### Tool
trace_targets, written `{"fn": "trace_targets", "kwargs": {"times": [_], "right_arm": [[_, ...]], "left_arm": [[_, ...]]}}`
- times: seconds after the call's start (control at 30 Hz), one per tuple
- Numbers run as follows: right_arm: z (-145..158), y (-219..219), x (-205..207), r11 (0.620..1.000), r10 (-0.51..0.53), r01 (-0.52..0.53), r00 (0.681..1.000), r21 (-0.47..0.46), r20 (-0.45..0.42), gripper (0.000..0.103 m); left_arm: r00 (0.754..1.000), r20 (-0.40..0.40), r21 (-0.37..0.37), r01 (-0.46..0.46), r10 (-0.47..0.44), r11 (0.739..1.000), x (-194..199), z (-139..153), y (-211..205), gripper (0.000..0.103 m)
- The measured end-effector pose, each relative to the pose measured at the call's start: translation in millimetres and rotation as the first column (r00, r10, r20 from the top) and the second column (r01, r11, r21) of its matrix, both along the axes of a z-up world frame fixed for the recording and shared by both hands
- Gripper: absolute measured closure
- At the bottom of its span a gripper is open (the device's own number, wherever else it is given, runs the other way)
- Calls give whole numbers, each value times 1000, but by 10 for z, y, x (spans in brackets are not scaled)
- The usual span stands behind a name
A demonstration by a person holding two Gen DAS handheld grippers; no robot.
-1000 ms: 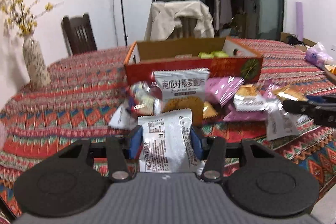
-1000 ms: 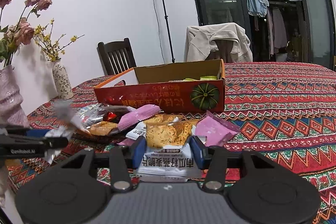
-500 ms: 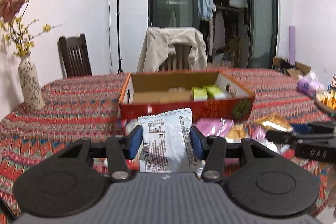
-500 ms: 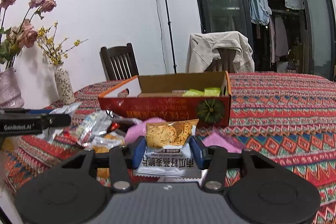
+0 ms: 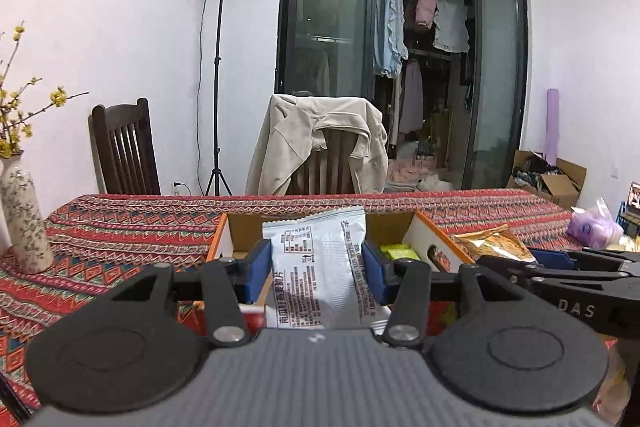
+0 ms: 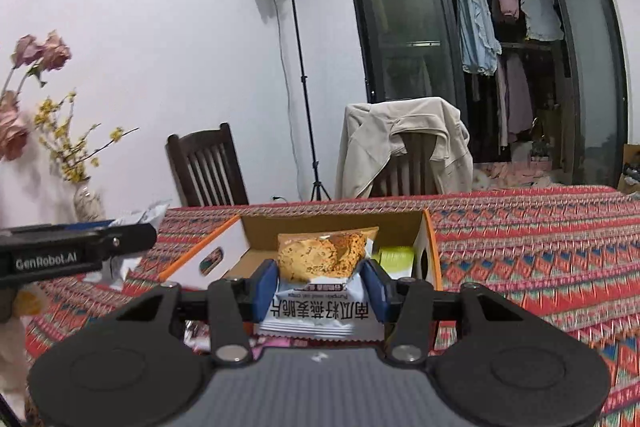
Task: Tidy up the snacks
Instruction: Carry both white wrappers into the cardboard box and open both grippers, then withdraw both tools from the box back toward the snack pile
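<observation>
Patterned red tablecloth (image 6: 540,247) under an open cardboard box (image 6: 332,225). My left gripper (image 5: 318,265) pinches a white snack packet (image 5: 320,267), back side showing, held above the box. My right gripper (image 6: 318,285) clamps a cookie packet (image 6: 324,279) at the box's near edge.

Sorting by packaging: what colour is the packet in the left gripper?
White packet with black print, clearest in the left wrist view.

**Readable lettering**

The left gripper (image 6: 132,243) arm, seen from the right wrist, reads "GenRobot.AI". The right gripper (image 5: 508,267) arm, seen from the left wrist, reads "DAS". The cracker packet (image 6: 320,283) carries upside-down "南瓜籽燕麦脆片"; the white packet (image 5: 320,275) shows the same characters sideways.
</observation>
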State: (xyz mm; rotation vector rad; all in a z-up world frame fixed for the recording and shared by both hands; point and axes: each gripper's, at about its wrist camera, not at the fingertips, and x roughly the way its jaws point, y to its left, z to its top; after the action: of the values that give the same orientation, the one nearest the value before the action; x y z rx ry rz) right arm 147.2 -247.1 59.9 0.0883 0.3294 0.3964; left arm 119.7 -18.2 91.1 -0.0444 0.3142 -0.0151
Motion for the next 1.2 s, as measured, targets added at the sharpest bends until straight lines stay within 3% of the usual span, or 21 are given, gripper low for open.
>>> {"fn": "trace_targets", "kwargs": {"times": [0.4, 0.63, 0.83, 0.87, 0.9, 0.97, 1.03, 1.1, 1.2], "right_arm": [[-86, 307, 962, 999, -50, 50, 996, 2, -69, 56], [-366, 299, 1152, 998, -60, 61, 998, 14, -22, 56], [-519, 439, 1257, 999, -21, 19, 998, -26, -55, 56], [-540, 451, 1274, 999, -20, 18, 998, -31, -62, 55], [-559, 446, 1288, 999, -26, 23, 997, -32, -71, 53], [-579, 417, 1302, 999, -34, 32, 995, -24, -89, 33], [-595, 371, 1301, 999, -40, 40, 994, -7, -98, 8], [-602, 354, 1283, 999, -41, 42, 995, 1, -94, 0], [-622, 354, 1261, 999, -39, 39, 995, -3, -91, 0]], "left_arm": [[995, -35, -37, -95, 93, 995, 954, -173, 155, 53], [994, -45, -11, -103, 102, 995, 1148, -514, 265, 53], [993, -82, 2, -90, 90, 996, 1215, -652, 252, 52], [993, -80, -7, -92, 92, 996, 1204, -657, 256, 48], [993, -73, -14, -95, 93, 995, 1170, -653, 257, 44], [994, -45, -32, -105, 104, 994, 1124, -646, 285, 16], [992, -9, -45, -126, 125, 991, 1053, -630, 296, 0], [990, 15, -49, -136, 137, 989, 1011, -626, 291, 0], [990, 2, -51, -139, 140, 989, 1030, -621, 302, 0]]}}
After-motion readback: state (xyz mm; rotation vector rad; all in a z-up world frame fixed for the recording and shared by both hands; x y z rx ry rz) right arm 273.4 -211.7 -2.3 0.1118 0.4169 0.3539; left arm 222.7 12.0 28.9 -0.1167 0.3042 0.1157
